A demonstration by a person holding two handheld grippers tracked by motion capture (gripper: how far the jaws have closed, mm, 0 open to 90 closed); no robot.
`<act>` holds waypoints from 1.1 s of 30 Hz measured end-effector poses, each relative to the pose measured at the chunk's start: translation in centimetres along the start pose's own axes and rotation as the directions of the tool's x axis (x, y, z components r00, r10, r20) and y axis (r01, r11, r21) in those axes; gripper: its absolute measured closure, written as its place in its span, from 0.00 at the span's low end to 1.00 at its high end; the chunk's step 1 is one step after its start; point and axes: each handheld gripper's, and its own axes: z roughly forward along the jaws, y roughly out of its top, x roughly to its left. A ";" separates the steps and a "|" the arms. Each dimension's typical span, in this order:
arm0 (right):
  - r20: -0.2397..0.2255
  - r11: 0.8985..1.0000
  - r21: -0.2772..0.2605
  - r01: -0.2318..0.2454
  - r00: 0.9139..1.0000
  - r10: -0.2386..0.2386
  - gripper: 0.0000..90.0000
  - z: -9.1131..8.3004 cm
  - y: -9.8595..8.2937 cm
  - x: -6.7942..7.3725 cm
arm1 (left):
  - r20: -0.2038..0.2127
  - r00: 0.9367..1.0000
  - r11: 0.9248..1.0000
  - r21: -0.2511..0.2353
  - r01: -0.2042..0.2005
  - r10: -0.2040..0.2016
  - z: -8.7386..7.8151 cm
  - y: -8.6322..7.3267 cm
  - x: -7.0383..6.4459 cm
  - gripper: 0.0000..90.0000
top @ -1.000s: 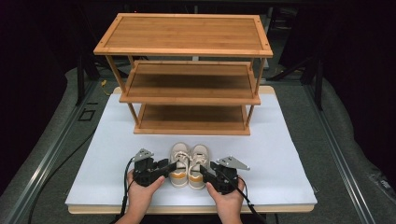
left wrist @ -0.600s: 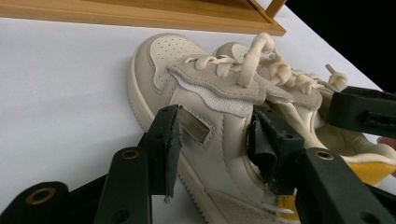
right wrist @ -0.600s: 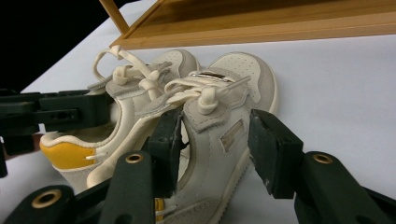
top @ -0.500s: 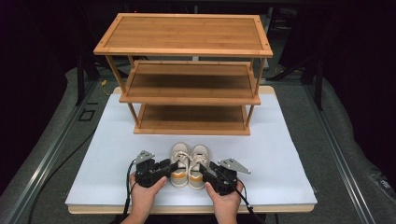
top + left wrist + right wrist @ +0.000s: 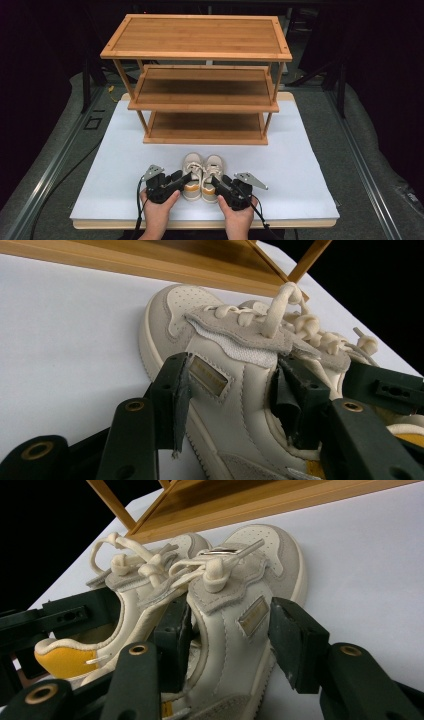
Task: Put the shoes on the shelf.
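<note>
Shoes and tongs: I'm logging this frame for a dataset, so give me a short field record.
left shoe: on white board, toe toward rack
right shoe: beside it, touching
rack: three bamboo shelves, all bare
left tongs: jaws straddle left shoe, one outside, one inside its opening
right tongs: jaws straddle right shoe likewise

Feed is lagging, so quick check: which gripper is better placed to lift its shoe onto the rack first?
Little between them. The left gripper straddles the left shoe, the right gripper the right shoe, each with one jaw inside the collar. I'd pick left: its outer jaw already touches.
</note>
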 end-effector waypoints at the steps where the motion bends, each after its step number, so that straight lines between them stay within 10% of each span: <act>1: 0.014 1.000 0.008 0.000 1.000 0.000 0.58 -0.1 0.0 0.1 | -0.004 1.000 1.000 -0.011 0.004 -0.004 0.0 -0.2 0.0 0.57; 33: 0.025 0.996 -0.059 -0.062 0.998 0.063 0.62 -0.1 -0.9 0.2 | 0.001 0.998 0.997 -0.056 0.060 -0.060 0.1 -0.7 -0.1 0.60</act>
